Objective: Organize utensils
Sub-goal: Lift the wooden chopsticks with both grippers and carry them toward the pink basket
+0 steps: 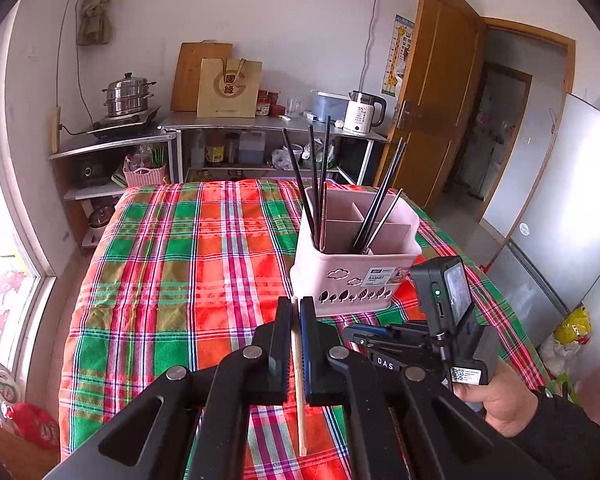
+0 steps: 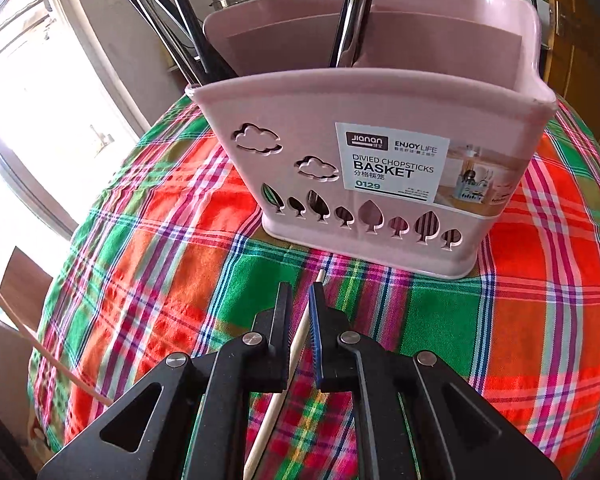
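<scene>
Clamping a pale wooden chopstick (image 1: 298,376), the left gripper (image 1: 296,304) hides its middle. The right gripper (image 2: 302,290), jaws slightly parted, straddles another pale chopstick (image 2: 278,396) whose lower end is cut off; grip unclear. Ahead stands the pink plastic divided basket (image 2: 300,128).

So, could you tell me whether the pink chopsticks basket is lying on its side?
No, the pink basket stands upright on the plaid tablecloth, with dark chopsticks sticking up out of it.

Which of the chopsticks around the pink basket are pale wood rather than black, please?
The two clamped in the grippers: one wooden chopstick in the left gripper, another in the right gripper. Those standing in the pink basket are dark.
</scene>
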Motion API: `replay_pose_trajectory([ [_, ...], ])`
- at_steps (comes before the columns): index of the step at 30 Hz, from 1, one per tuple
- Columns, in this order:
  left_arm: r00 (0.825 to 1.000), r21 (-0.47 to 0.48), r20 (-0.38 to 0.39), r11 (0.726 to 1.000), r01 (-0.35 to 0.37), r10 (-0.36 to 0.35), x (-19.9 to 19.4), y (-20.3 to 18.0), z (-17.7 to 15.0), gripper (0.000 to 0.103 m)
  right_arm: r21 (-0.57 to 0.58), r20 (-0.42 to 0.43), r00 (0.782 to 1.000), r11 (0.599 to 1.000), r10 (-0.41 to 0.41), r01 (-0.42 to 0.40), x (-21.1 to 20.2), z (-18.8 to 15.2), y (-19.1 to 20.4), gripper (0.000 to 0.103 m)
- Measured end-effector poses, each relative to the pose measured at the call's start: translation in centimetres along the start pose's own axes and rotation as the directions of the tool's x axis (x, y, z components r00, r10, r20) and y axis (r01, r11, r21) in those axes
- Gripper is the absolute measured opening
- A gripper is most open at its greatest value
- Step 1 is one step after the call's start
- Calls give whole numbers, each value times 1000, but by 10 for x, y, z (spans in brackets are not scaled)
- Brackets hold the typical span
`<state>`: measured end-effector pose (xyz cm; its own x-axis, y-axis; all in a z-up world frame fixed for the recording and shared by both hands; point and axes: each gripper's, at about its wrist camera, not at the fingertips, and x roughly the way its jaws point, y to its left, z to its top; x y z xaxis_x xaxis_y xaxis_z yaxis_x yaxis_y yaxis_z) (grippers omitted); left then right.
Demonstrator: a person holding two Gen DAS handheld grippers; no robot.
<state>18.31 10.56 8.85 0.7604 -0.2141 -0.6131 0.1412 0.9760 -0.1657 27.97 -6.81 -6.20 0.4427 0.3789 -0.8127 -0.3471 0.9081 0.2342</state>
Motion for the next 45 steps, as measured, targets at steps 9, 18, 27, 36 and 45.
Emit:
replay_pose_trajectory([
  [9,1000,1,2,1000,14,-14,4,2,1,4,-41,-10,998,997,-60,59,7,5,8,2],
  [18,1000,5,-1,1000,17,-17,3,-3,1,4,-79,91,996,997,-11,18,-44,12,19,0],
  [27,1000,-14,2,1000,4,-4,0,1,-1,4,-109,23,1000,994,-3,5,-34,9,26,12],
  [36,1000,-12,4,1000,13,-13,-1,8,-2,4,-104,-32,998,993,-55,51,15,5,19,13],
  [45,1000,-13,2,1000,22,-22,5,7,1,4,-101,-43,997,993,-61,56,20,9,20,5],
])
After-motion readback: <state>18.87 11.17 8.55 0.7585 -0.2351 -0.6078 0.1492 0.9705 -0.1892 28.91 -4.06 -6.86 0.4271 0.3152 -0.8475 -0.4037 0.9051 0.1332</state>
